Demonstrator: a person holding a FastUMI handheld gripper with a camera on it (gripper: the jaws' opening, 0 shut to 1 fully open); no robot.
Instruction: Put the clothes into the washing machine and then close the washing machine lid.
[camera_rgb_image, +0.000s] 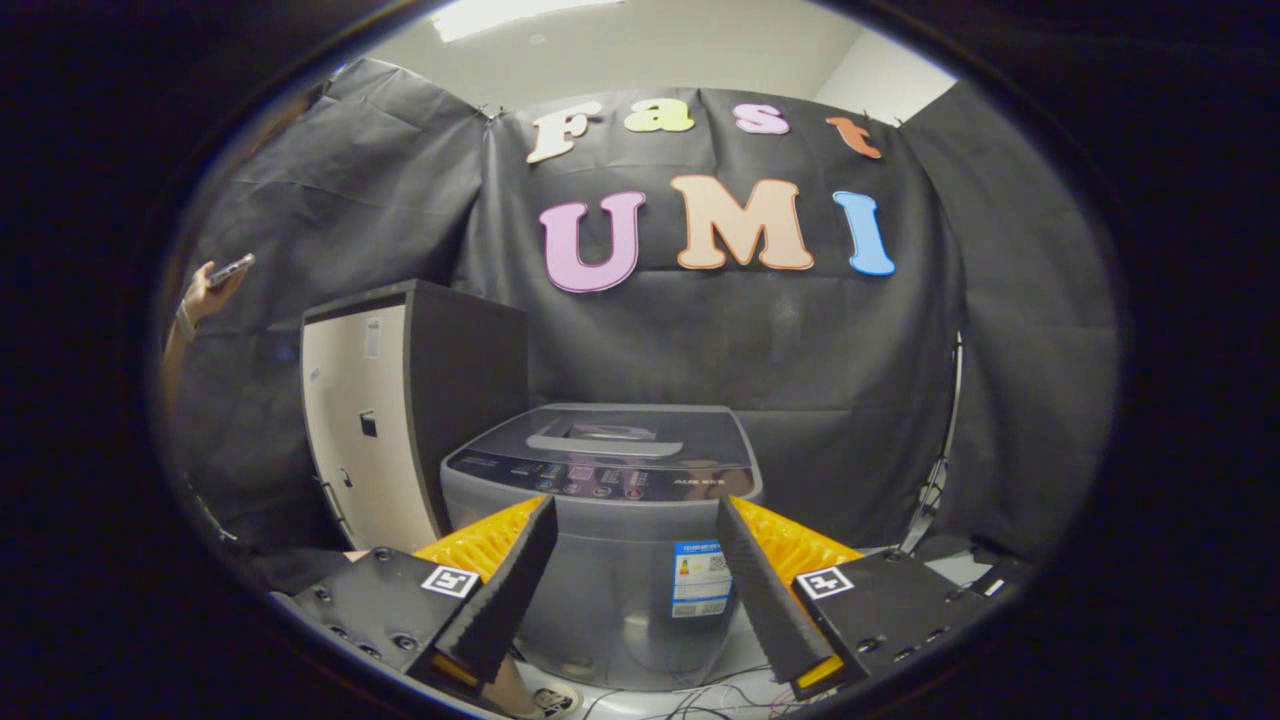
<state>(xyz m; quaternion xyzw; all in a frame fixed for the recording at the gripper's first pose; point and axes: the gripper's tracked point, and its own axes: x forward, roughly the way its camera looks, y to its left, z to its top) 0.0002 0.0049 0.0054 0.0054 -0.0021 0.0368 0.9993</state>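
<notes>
Pale floor, with a grey washing machine standing on it, lid closed. Beside it a tall cabinet, also on the floor. Thin cables lying loose near the machine's base.

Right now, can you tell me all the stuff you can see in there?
washing machine: one, grey, lid down, just ahead of the fingers
label: one, blue and white, on the washing machine's front
cabinet: one, dark with a pale door, beside the washing machine
cables: several, thin, on the floor under the washing machine
phone: one, dark, held up in a hand beyond the cabinet
gripper: one, fingers open, holding nothing
</notes>
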